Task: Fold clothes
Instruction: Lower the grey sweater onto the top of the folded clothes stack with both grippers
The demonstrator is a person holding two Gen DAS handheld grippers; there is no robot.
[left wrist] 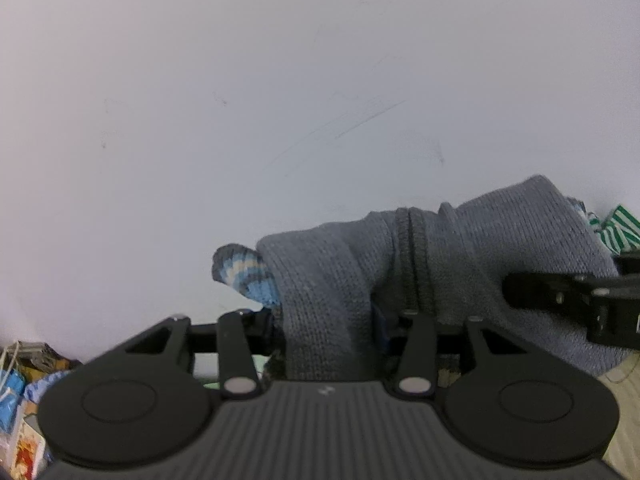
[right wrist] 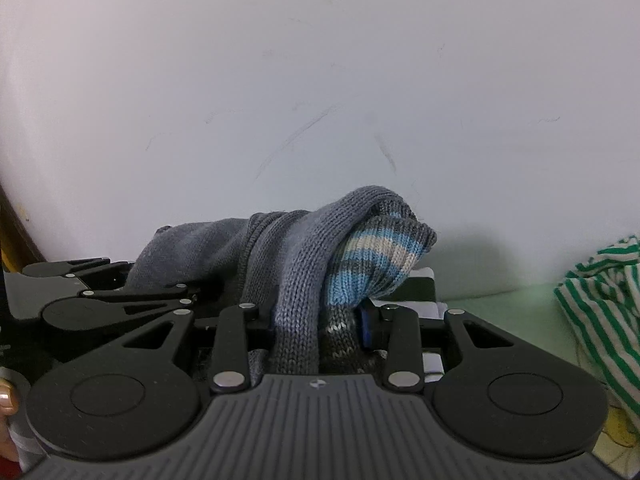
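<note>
The sweater [left wrist: 460, 248] is up in the air between the 2 grippers, a grey knit with a ribbed band running across it and a cuff striped in blue, cream and grey poking out at one end. In the left wrist view the left gripper [left wrist: 328, 320] has a thick fold of grey knit bunched between its jaws, which are clamped on it, the cloth spilling back over the gripper body. The striped cuff [left wrist: 248, 276] sticks out to the left of that fold.

Off to the right there, the right gripper [left wrist: 568, 292] reaches in from the edge, its black tip pressed against the same sweater. From its own camera, the right gripper [right wrist: 320, 320] also has its jaws closed on the knit: a grey roll on one side, darker patterned knit beside it, the striped cuff draped over the top.

A scuffed white wall [right wrist: 320, 60] fills the background. A green-and-white striped garment [right wrist: 600, 304] lies crumpled to the right on a pale green surface [right wrist: 500, 308], well apart from the sweater. A fingertip [right wrist: 6, 396] shows at the far left edge.
</note>
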